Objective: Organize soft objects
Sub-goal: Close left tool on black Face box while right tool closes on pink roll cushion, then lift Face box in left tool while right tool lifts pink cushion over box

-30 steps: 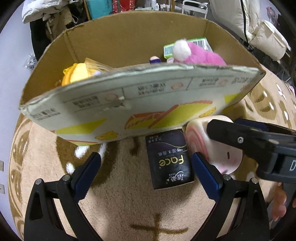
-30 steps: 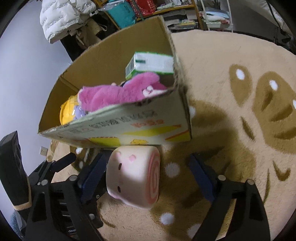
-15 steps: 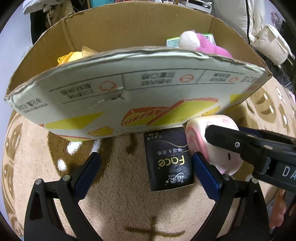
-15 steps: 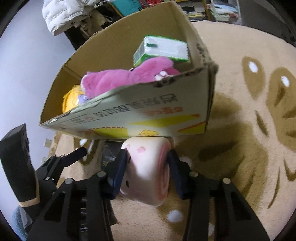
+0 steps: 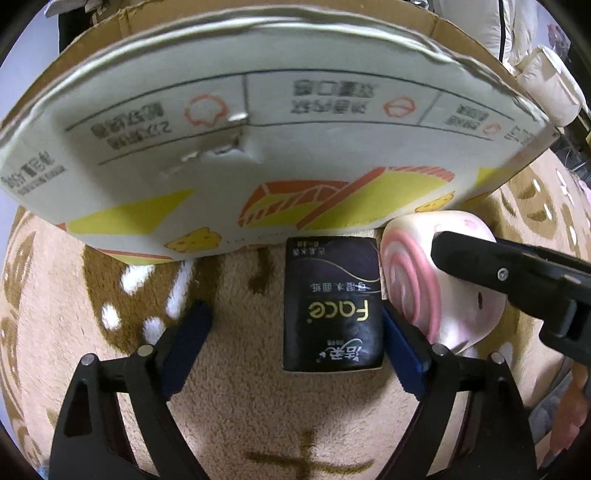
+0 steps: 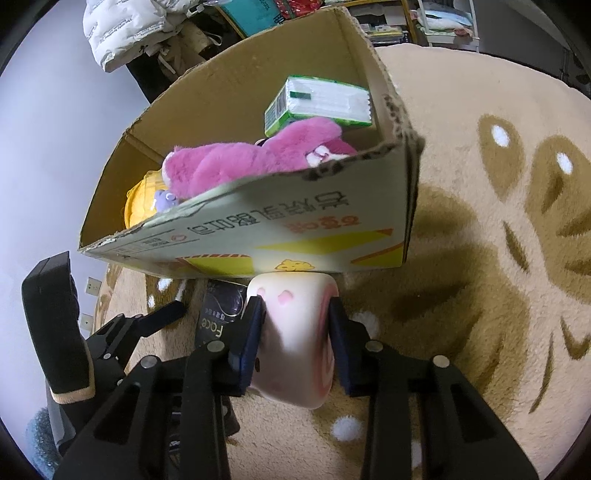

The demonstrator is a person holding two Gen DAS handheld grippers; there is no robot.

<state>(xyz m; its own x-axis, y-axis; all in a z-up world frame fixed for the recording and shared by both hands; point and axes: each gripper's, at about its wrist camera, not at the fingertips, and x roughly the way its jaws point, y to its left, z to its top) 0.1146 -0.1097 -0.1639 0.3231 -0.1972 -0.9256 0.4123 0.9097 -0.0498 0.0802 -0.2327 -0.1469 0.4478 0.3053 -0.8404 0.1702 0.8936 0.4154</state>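
Observation:
A pink-and-cream roll-shaped plush (image 6: pixel 295 325) lies on the rug against the front wall of the cardboard box (image 6: pixel 295 229). My right gripper (image 6: pixel 294 310) is still closing on it, and both pads press into its sides. Left of the plush lies a black tissue pack (image 5: pixel 332 302). My left gripper (image 5: pixel 291 312) straddles the pack with its jaws closing. Its right pad is at the pack's edge and its left pad stands well apart. Inside the box are a pink plush toy (image 6: pixel 240 162), a green tissue pack (image 6: pixel 317 99) and a yellow toy (image 6: pixel 136 206).
A beige rug (image 6: pixel 480 332) with brown patterns covers the floor to the right. The box wall (image 5: pixel 258 147) rises close in front of both grippers. A white padded jacket (image 6: pixel 129 33) and shelves stand behind the box.
My right gripper's jaws closed from wide apart onto the roll plush. My left gripper came nearer to the box wall, and its jaws narrowed around the black pack.

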